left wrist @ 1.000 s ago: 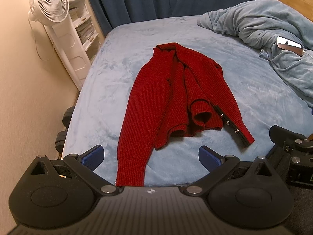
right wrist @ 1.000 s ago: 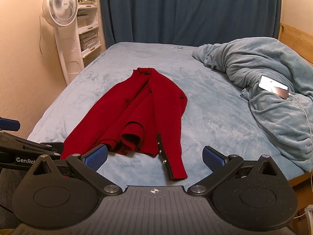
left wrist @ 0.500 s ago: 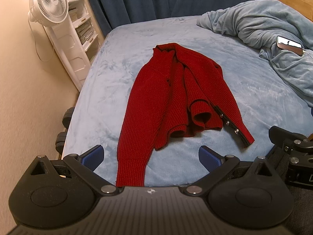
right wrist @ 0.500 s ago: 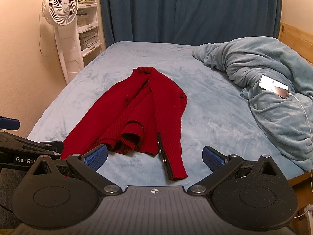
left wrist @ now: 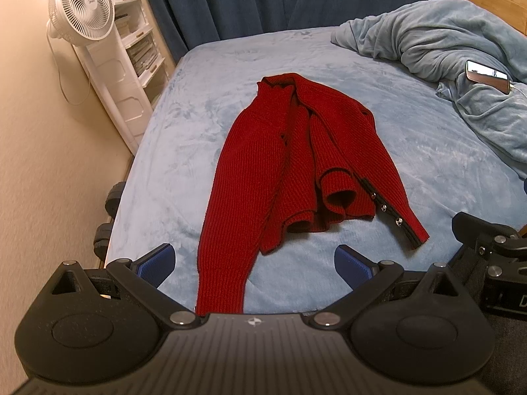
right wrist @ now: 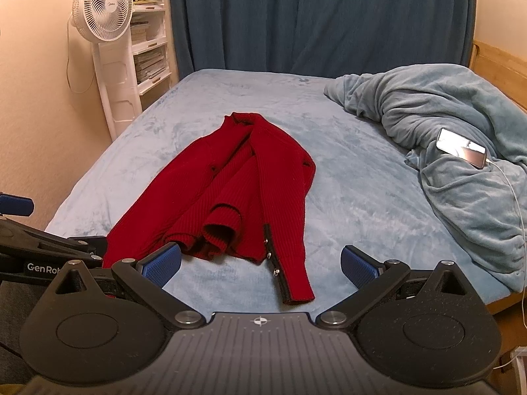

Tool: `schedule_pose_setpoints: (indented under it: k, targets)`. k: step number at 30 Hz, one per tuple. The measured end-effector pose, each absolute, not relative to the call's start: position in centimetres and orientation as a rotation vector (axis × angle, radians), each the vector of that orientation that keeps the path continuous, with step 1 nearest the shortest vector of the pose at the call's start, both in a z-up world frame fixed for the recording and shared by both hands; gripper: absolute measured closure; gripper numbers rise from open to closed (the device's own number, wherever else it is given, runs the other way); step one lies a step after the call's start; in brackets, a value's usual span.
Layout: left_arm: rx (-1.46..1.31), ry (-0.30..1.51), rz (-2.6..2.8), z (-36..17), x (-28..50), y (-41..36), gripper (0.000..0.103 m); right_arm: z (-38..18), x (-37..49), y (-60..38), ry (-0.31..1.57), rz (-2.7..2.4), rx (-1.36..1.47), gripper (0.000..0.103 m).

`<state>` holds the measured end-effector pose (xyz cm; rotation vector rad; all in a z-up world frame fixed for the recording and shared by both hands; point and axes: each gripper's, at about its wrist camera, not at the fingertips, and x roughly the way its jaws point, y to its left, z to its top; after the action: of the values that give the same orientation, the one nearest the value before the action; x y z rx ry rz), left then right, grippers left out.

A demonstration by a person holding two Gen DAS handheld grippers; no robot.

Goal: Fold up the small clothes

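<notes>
Fingers [left wrist: 154, 261] of the left gripper [left wrist: 253, 261] and right gripper [right wrist: 260, 261] are spread, empty, at the bed's [left wrist: 428, 151] near edge before a rumpled red cardigan [left wrist: 296, 164].

One red cardigan [left wrist: 306, 171] lies on the one bed [left wrist: 204, 105]. One blanket [left wrist: 461, 52] and one phone [left wrist: 488, 76] sit at the bed's right. One fan [left wrist: 82, 13] and one shelf unit [left wrist: 141, 42] stand left of the bed. Two grippers: left [left wrist: 253, 263], right [right wrist: 260, 265].

Left gripper [left wrist: 253, 261]: jaws spread wide, empty, low centre of its own view. Right gripper [right wrist: 260, 265]: jaws likewise spread, empty, low centre; its body shows at the left view's right edge.
</notes>
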<state>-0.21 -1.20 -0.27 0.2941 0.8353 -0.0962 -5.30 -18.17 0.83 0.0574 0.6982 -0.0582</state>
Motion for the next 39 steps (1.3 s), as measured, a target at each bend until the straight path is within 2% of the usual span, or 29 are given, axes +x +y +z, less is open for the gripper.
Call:
schedule_pose_setpoints:
  k: [27,39]
  targets:
    - [0.308,0.842,-0.097,-0.6,0.5,-1.4,0.0,0.8,-4.7,-18.2,0.71,-0.058,0.057,0.001]
    - [0.289,0.879,-0.047,-1.9,4.9,0.4,0.0,0.1,-2.7,-20.1,0.716,-0.113,0.104,0.001]
